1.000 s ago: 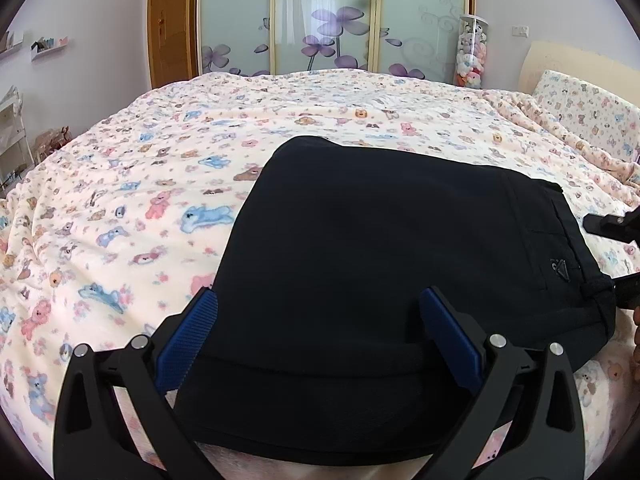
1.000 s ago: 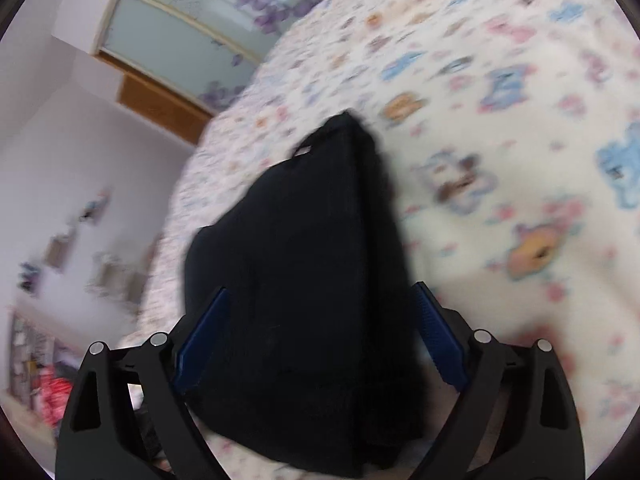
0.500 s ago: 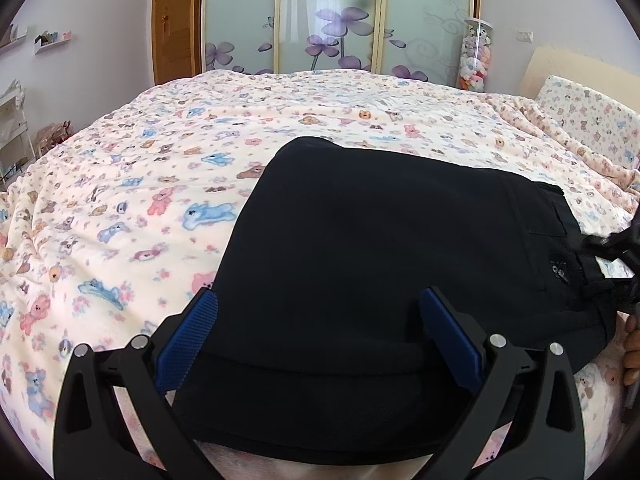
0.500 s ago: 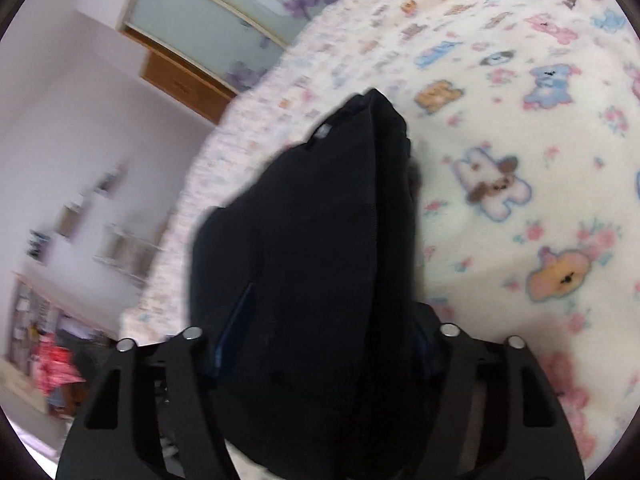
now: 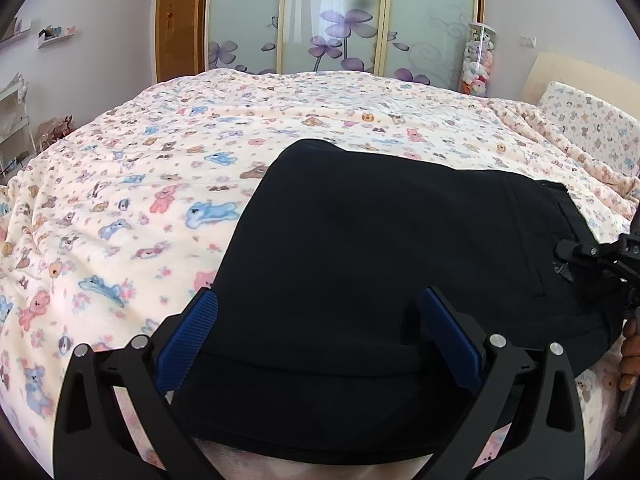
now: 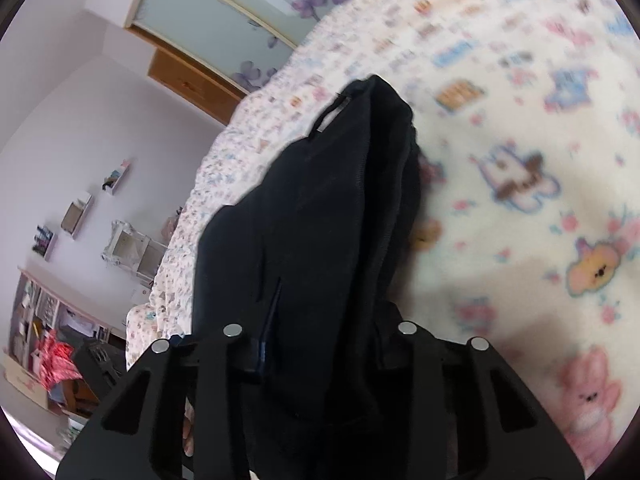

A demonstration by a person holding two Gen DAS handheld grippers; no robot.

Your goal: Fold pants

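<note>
Pants [image 5: 380,248], a folded bundle of black fabric, lay on the bed [image 5: 160,184], which was covered by a cream fleece blanket printed with pink, blue and brown cartoon animals. In the left wrist view the bundle occupied the near centre and right of the blanket, with its near edge running under the camera and its far edge rounded.

Left gripper [image 5: 318,332]: the jaws stood wide apart, with the blue-ribbed pads [image 5: 188,340] on either side of the near part of the bundle. The black fabric filled the gap between them. No pad was seen pressing into the cloth, so nothing was clamped.

Right gripper [image 6: 316,344]: the jaws were drawn close together on a thick fold of the black fabric. Only a narrow strip of one blue pad showed at the cloth's edge in the right wrist view; the rest was buried in the fold. The fabric rose ahead of this gripper in a ridge of stacked layers, ending at a belt loop [image 6: 332,114] near the far tip. In the left wrist view the same gripper appeared at the right edge of the frame, at the waistband end of the bundle.

Behind the bed stood a frosted-glass sliding wardrobe with purple flower decals [image 5: 340,20], a wooden door [image 5: 178,24] to its left, and a clear cylinder of plush toys [image 5: 478,60] to its right. The right wrist view was blurred across the blanket.
</note>
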